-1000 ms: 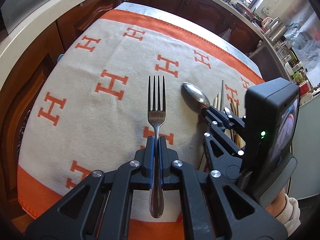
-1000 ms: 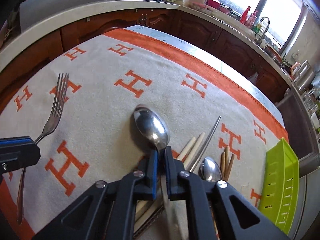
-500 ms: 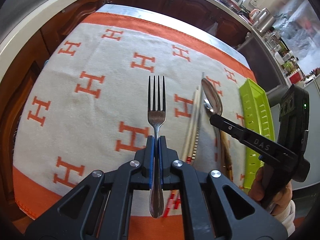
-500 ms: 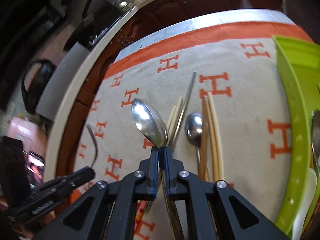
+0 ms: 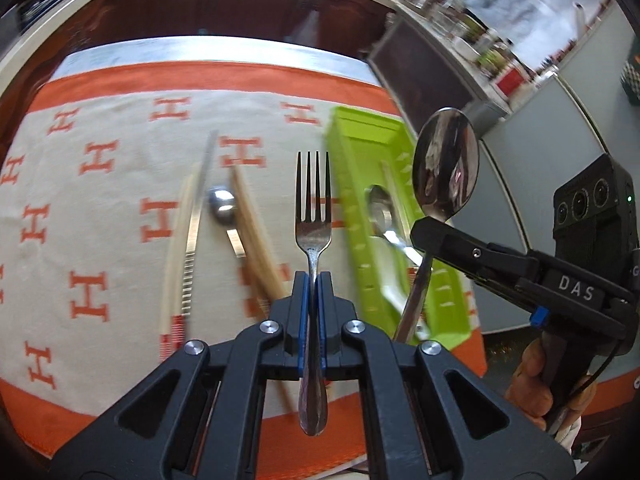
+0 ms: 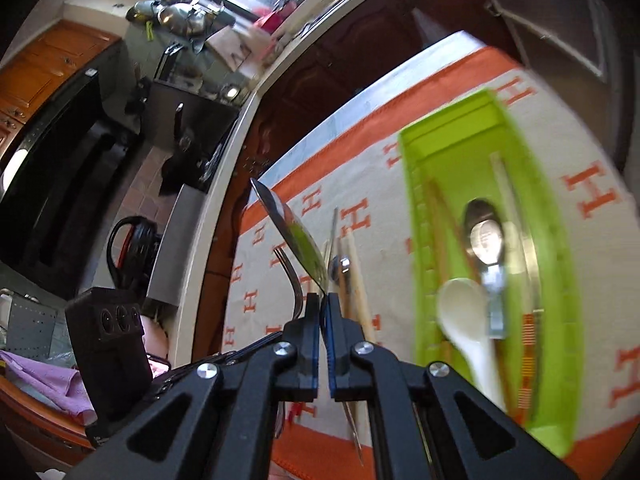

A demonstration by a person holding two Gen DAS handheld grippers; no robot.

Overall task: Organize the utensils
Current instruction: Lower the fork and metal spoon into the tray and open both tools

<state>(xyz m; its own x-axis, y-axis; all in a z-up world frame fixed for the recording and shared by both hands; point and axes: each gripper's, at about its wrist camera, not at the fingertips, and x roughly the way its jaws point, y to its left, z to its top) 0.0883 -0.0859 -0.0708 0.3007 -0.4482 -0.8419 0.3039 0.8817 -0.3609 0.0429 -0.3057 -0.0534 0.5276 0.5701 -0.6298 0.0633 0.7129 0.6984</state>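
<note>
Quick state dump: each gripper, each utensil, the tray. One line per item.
left gripper: shut on fork
fork: held, tines forward
right gripper: shut on large spoon
large spoon: held above the tray
green tray: on the cloth, partly filled
white spoon: in the tray
small metal spoon: loose on the cloth
wooden chopsticks: loose on the cloth

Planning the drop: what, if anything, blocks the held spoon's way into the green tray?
Nothing visible. The spoon, in the right gripper, hangs over the open tray; utensils already lie inside.
</note>
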